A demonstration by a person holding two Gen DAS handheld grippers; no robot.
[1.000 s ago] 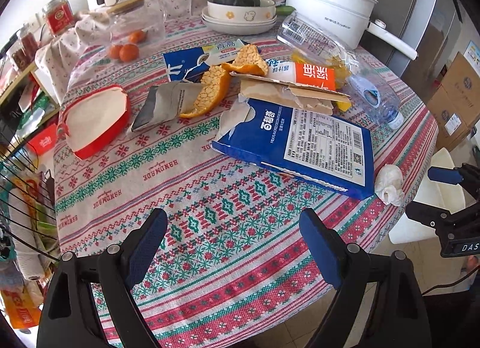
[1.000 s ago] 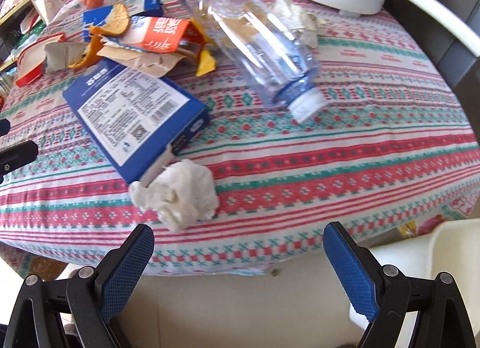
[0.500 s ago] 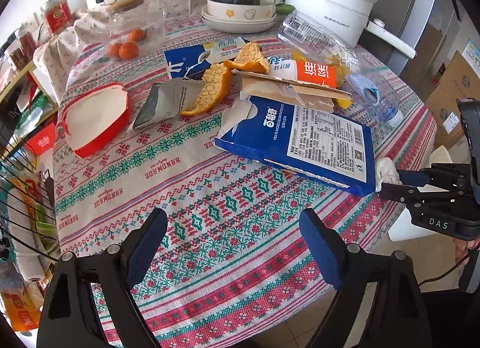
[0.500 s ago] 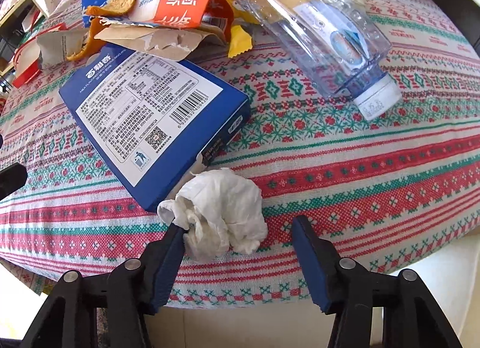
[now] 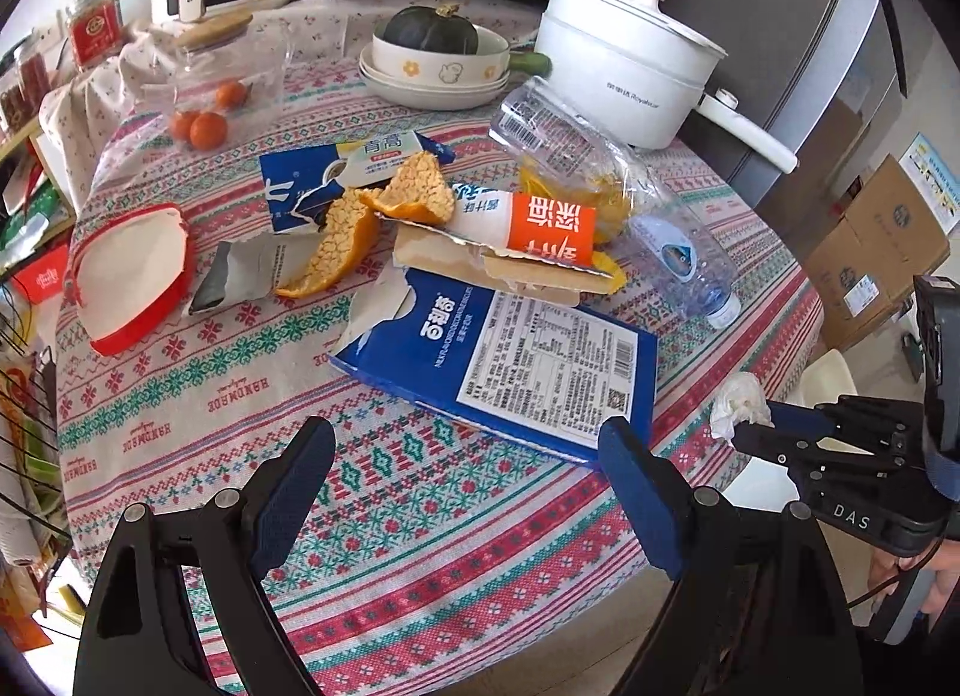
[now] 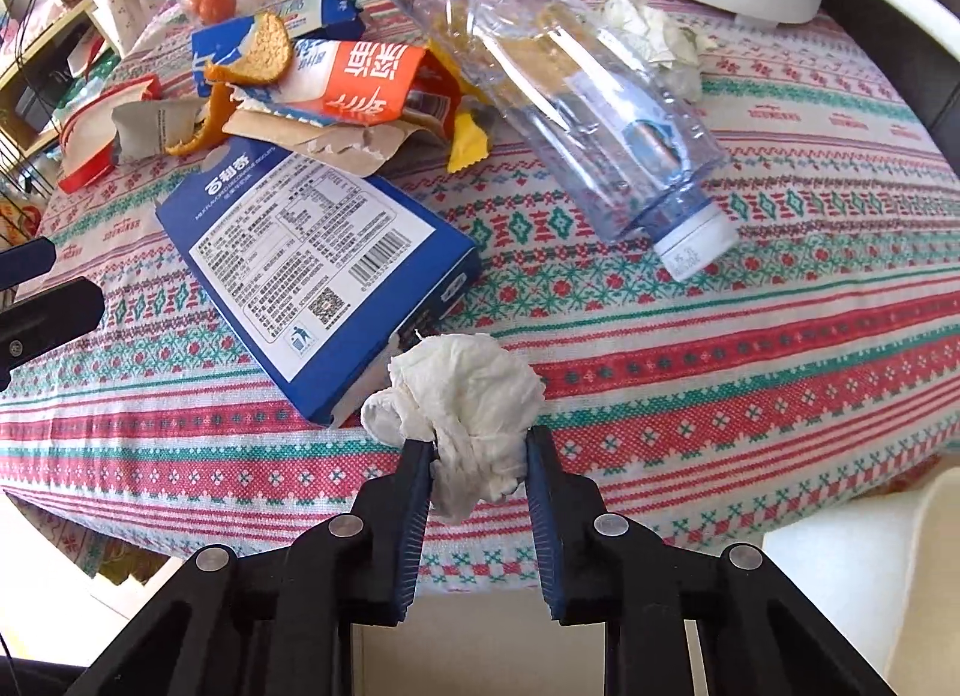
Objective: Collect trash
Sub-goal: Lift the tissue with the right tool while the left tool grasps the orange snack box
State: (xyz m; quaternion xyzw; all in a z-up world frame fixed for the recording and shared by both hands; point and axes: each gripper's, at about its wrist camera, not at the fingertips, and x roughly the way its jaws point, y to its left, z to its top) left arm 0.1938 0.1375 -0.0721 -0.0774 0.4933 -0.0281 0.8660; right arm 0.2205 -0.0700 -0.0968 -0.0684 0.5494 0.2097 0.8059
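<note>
At the near table edge, we are closing our right gripper (image 6: pixel 479 450) on the crumpled white tissue (image 6: pixel 465 390), its pads already pressing both sides. Our left gripper (image 5: pixel 465 477) is hovering wide open over the patterned tablecloth (image 5: pixel 198 390), holding nothing. Just beyond the tissue the blue box (image 6: pixel 312 264) is lying flat; farther off, a clear plastic bottle (image 6: pixel 558 90) is lying on its side among the orange peel (image 5: pixel 336 246).

crumpled paper tissue (image 6: pixel 465 396) on woven cloth tablecloth (image 6: pixel 750 372).

White pot (image 5: pixel 624 78), squash (image 5: pixel 431 29), 3 oranges (image 5: pixel 204 123)
</note>
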